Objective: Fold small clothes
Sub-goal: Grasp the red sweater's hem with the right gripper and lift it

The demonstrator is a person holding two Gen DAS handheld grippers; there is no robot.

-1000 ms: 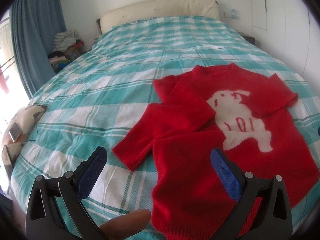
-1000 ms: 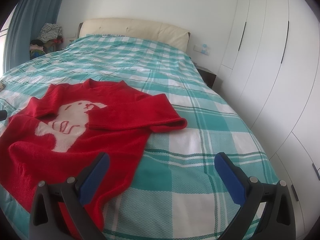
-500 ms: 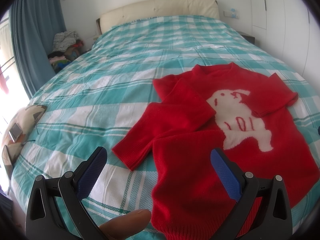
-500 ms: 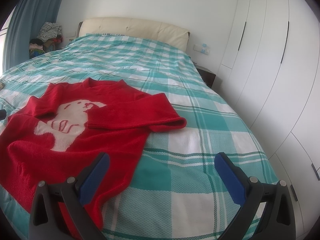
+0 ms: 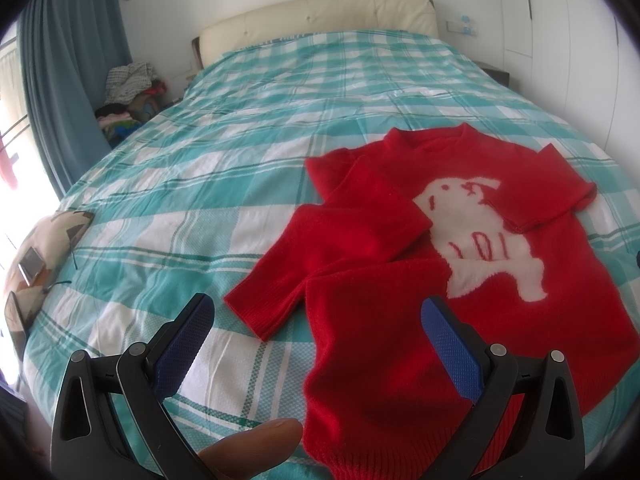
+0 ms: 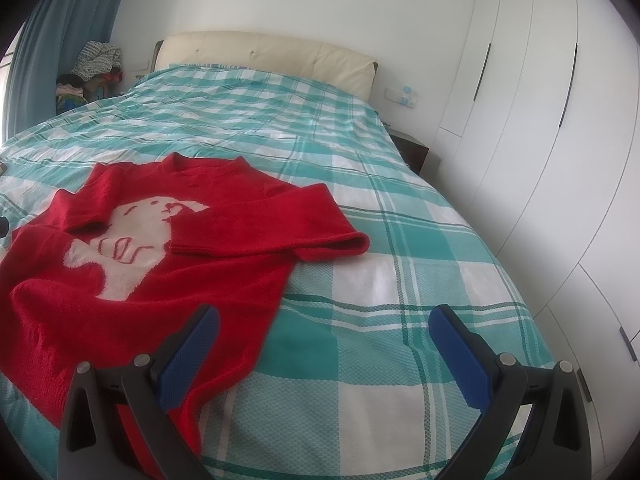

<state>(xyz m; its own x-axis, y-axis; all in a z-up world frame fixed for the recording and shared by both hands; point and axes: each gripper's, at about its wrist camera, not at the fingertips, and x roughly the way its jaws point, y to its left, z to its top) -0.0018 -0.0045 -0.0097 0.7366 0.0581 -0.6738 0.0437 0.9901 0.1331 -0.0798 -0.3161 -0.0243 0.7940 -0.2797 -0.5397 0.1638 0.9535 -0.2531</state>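
Observation:
A small red sweater (image 5: 400,320) with a white animal on its front lies flat on the teal checked bed (image 5: 240,140). It also shows in the right wrist view (image 6: 160,264). Its left sleeve (image 5: 328,248) lies folded, cuff pointing toward me. Its right sleeve (image 6: 280,224) is folded across the chest. My left gripper (image 5: 318,312) is open and empty above the sweater's lower left corner. My right gripper (image 6: 324,324) is open and empty above the sweater's lower right edge.
A patterned cushion (image 5: 44,248) with a small device on it lies at the bed's left edge. A pile of clothes (image 5: 128,88) sits by the blue curtain (image 5: 68,60). White wardrobe doors (image 6: 540,120) and a dark nightstand (image 6: 412,152) stand to the right.
Both grippers have shifted only slightly; the sweater sits a little lower in the right view. Both stay open and nothing was taken hold of.

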